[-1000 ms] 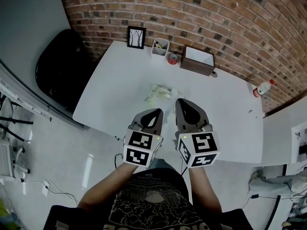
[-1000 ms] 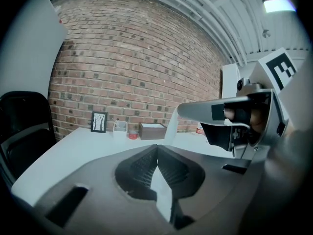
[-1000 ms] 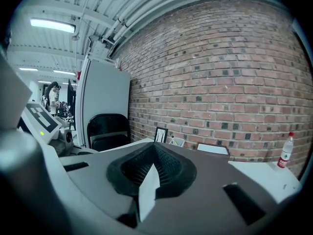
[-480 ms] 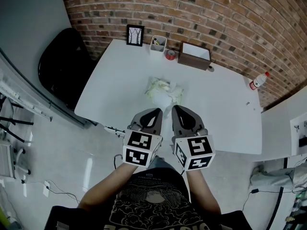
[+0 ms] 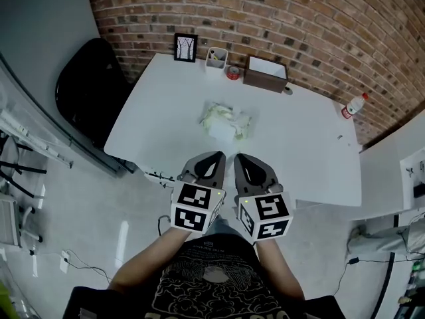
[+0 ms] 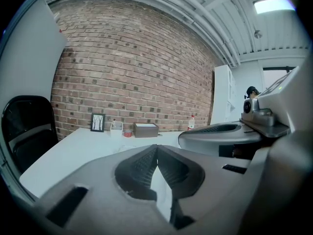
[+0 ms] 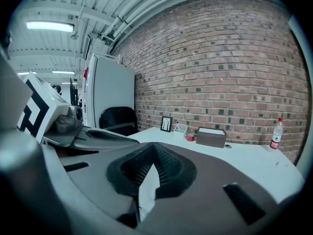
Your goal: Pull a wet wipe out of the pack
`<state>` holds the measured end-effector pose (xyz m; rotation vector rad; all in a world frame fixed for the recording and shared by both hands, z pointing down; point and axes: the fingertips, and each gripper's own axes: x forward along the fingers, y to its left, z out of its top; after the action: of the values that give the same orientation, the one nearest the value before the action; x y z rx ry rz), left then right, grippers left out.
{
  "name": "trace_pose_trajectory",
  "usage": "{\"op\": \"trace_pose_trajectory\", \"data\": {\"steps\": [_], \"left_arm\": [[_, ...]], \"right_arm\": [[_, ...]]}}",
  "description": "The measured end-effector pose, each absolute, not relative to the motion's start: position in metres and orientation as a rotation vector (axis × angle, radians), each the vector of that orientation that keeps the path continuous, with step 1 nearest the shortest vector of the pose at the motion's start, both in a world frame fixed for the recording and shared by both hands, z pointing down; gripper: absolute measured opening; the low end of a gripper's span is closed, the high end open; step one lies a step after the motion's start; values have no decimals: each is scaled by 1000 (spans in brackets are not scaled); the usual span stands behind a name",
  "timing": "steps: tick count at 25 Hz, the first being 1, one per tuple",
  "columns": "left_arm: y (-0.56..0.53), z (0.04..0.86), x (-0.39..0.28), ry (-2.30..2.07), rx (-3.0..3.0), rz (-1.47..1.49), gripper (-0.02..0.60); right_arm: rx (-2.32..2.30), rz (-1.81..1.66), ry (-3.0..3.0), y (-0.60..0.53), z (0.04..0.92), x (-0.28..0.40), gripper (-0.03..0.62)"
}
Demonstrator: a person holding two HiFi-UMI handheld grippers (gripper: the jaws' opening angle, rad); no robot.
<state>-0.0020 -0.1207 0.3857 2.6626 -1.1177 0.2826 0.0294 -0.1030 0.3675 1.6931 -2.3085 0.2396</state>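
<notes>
While near table edge, grippers closed

A white table fills mid-frame. A wet wipe pack lies at its centre. A framed picture, cup, red roll and brown box line its upper edge, with a bottle at right.

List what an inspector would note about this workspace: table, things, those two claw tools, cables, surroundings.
Surface: white table, no spills seen.
Job's things: wet wipe pack mid-table, crumpled, no gripper on it.
Clutter: picture frame, pen holder, red roll, brown box along the far edge; water bottle at the right corner.
Grippers: left gripper and right gripper both shut, empty, side by side at the near edge.
Cables: thin cable on the floor, left.
Surroundings: brick wall, black chair.
</notes>
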Motion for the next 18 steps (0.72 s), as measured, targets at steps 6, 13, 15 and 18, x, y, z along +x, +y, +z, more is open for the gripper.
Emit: {"op": "trace_pose_trajectory", "data": {"steps": [6,13,15,18], "left_arm": [[-105,386,1,-1112,2672,292,12],[-96,385,2,-1117,2677,289,12],[-94,384,2,-1118,2678,289,12],[-93,383,1,-1123,2677,285,12]], "right_arm": [[1692,252,-2309,-89,372,31,15],[1685,249,-2316,-78,373,31,15],[1682,245,-2317,-76,372,31,15],[1676,238,-2312,-75,371,30,15]]}}
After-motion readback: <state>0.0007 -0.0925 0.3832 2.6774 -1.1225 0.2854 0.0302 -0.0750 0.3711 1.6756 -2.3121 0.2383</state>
